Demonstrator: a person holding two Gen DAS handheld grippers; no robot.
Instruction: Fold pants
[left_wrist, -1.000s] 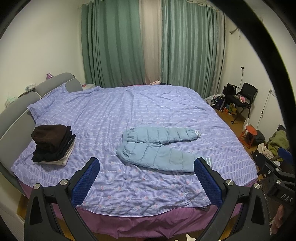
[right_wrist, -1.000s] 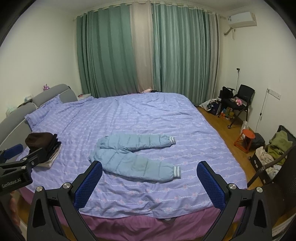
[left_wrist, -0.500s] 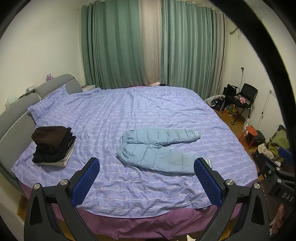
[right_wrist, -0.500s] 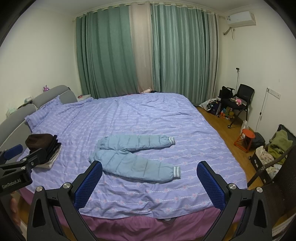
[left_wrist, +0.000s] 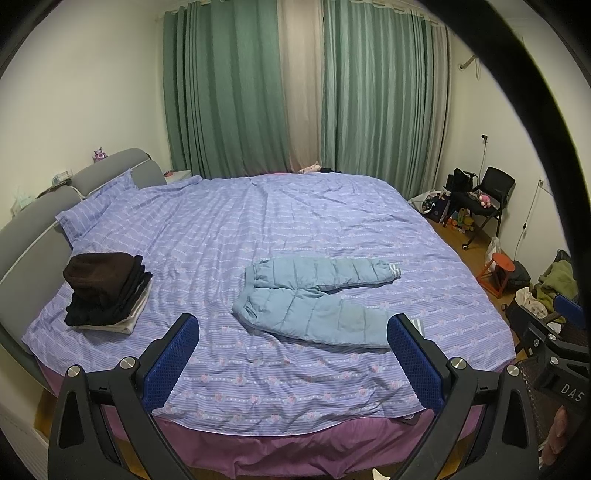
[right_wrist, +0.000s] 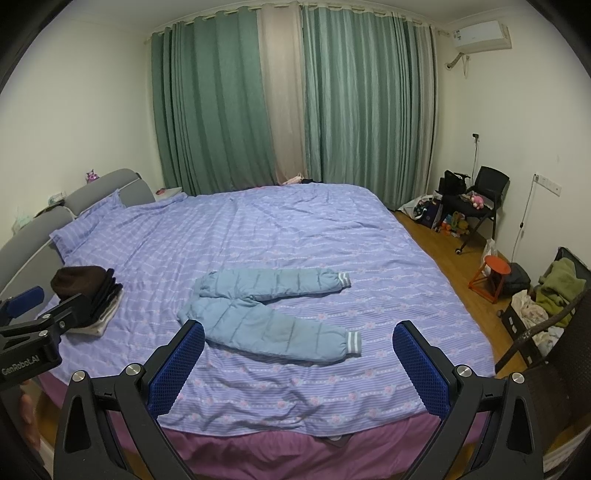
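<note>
Light blue padded pants (left_wrist: 314, 295) lie flat on the purple bed (left_wrist: 295, 221), waist to the left, the two legs spread apart and pointing right with striped cuffs; they also show in the right wrist view (right_wrist: 269, 314). My left gripper (left_wrist: 291, 354) is open and empty, held off the near edge of the bed, short of the pants. My right gripper (right_wrist: 299, 362) is open and empty, also before the near edge. The left gripper shows at the left of the right wrist view (right_wrist: 29, 325).
A stack of folded dark clothes (left_wrist: 107, 288) sits on the bed's left side near the grey headboard (left_wrist: 33, 236). A black chair with toys (right_wrist: 476, 199), an orange stool (right_wrist: 491, 273) and a basket of clothes (right_wrist: 546, 302) stand on the floor at right.
Both views have shifted very slightly; the pants and grippers stand as before.
</note>
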